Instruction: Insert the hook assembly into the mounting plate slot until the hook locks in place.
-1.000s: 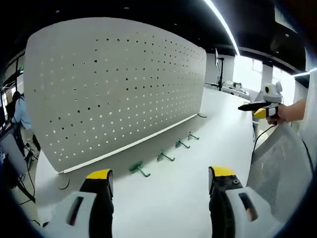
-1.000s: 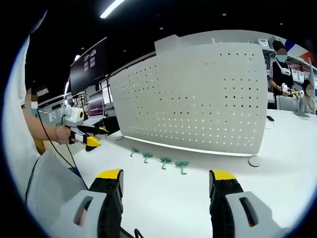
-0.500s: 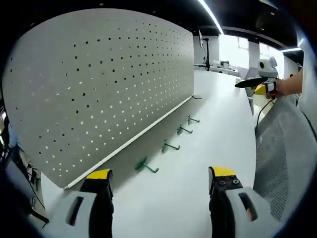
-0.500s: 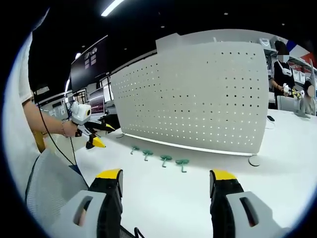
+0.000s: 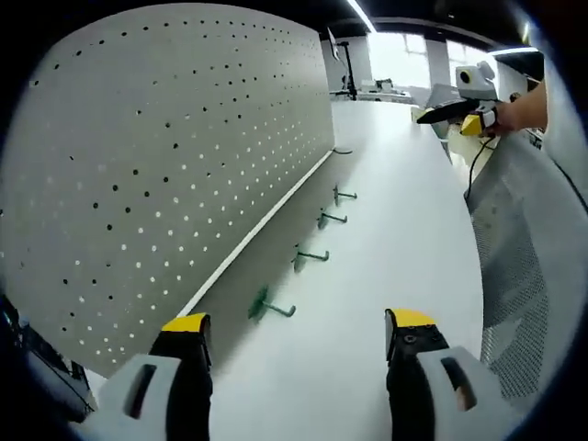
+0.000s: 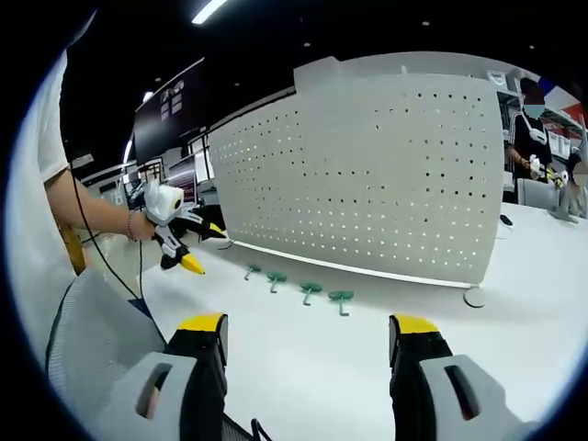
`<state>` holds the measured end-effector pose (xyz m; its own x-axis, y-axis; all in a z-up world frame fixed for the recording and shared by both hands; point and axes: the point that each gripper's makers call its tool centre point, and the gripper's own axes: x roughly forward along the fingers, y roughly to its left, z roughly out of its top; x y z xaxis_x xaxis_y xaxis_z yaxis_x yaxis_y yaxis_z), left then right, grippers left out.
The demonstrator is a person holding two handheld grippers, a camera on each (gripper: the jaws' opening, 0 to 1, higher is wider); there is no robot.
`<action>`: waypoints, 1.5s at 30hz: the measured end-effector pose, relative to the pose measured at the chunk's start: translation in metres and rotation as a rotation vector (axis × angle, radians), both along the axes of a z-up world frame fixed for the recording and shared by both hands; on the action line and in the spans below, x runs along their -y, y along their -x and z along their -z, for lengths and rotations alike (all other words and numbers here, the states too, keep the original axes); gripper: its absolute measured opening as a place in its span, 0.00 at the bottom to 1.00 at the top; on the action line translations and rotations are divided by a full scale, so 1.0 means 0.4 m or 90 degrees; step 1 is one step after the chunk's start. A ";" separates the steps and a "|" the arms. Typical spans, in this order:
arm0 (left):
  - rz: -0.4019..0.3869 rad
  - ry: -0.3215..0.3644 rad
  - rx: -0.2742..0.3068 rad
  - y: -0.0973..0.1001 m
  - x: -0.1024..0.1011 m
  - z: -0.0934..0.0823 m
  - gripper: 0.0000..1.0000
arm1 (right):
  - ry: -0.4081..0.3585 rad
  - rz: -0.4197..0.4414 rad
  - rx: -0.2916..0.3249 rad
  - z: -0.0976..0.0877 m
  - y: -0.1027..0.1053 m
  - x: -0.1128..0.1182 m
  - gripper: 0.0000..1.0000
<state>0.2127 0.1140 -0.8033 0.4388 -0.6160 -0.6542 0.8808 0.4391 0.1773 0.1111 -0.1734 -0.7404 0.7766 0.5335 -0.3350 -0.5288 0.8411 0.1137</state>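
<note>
A white perforated pegboard [image 5: 156, 165] stands upright on the white table [image 5: 404, 239]; it also rises behind the hooks as the pegboard [image 6: 367, 175] in the right gripper view. Several green hooks lie in a row along its foot: the nearest hook [image 5: 266, 306], then a hook [image 5: 310, 256], and further ones; the same row is the hooks [image 6: 309, 290]. My left gripper [image 5: 299, 329] is open above the table, nothing between its jaws. My right gripper [image 6: 309, 329] is open too. The right gripper [image 5: 455, 108] shows held by a hand; the left gripper [image 6: 184, 241] shows likewise.
A grey mesh chair back [image 5: 528, 276] sits at the table's edge, also seen as the chair back [image 6: 92, 340]. A round foot [image 6: 474, 297] lies at the pegboard's end. People stand at benches [image 6: 542, 156] in the background. A dark screen [image 6: 170, 115] hangs behind.
The left gripper's camera has swung closer along the pegboard, so the hook row now runs away up the view. In the right gripper view the left gripper has moved rightward toward the hooks.
</note>
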 end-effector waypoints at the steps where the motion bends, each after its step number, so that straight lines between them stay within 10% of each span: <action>1: 0.009 -0.010 0.002 -0.001 0.000 0.002 0.80 | 0.001 -0.001 0.000 0.001 0.000 0.000 0.69; 45: 0.213 -0.175 -0.085 -0.079 0.016 0.102 0.79 | 0.053 -0.044 -0.008 0.026 0.003 -0.022 0.70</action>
<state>0.2443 0.1076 -0.8441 0.1465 -0.5054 -0.8504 0.9892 0.0791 0.1234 0.1098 -0.1648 -0.7509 0.7343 0.5558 -0.3897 -0.5848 0.8094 0.0525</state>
